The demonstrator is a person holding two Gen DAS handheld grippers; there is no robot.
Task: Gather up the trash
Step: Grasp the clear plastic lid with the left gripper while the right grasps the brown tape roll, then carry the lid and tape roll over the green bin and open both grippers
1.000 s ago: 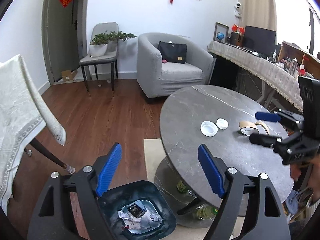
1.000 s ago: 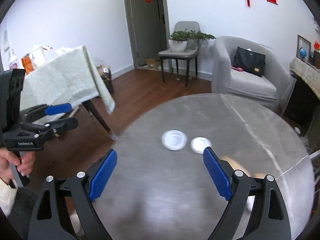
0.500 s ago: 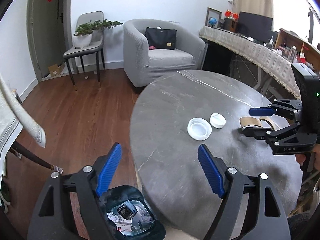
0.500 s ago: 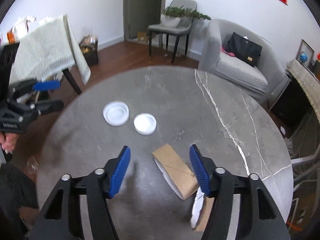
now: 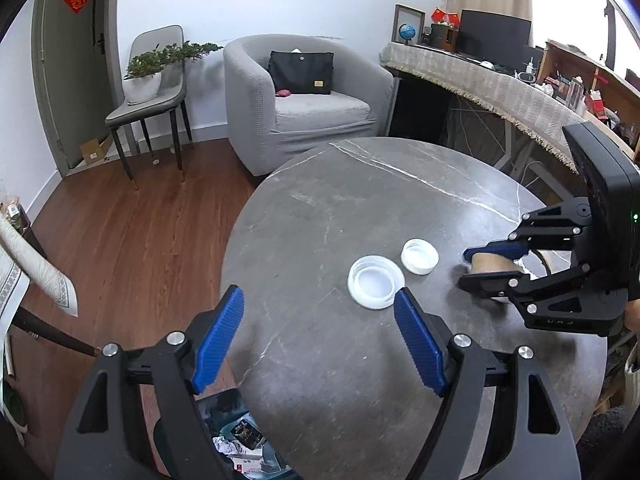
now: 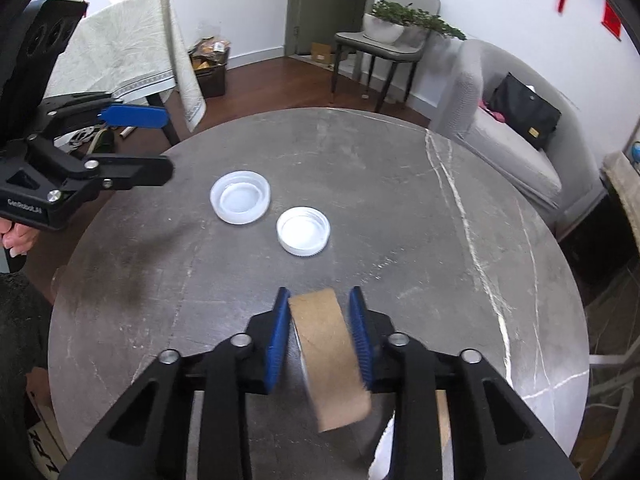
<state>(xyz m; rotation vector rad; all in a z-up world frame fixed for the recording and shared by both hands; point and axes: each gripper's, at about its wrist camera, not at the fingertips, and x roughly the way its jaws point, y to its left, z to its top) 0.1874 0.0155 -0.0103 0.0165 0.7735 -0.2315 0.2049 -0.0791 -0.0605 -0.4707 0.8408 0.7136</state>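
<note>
My right gripper [image 6: 319,293] is shut on a brown cardboard ring [image 6: 330,344], held on edge just over the round grey table [image 6: 380,184]. In the left wrist view the right gripper [image 5: 464,268] grips that cardboard [image 5: 493,265] at the right. Two white lids lie side by side: a larger one [image 5: 376,282] [image 6: 240,202] and a smaller one [image 5: 420,256] [image 6: 303,230]. My left gripper [image 5: 318,296] [image 6: 168,142] hovers over the table's near-left part, short of the larger lid. Its jaws are closing with nothing between them. A dark bin [image 5: 222,402] holding scraps sits on the floor below it.
A grey armchair [image 5: 312,112] with a black bag stands behind the table, and a chair [image 5: 148,104] bears a potted plant. A cloth-covered table [image 6: 120,52] is to the left and a long cloth-draped counter [image 5: 500,88] to the right. A white scrap [image 6: 384,452] lies by the cardboard.
The right gripper dropped toward the table and its jaws closed on the cardboard ring. The left gripper moved from above the bin to over the table, nearer the lids.
</note>
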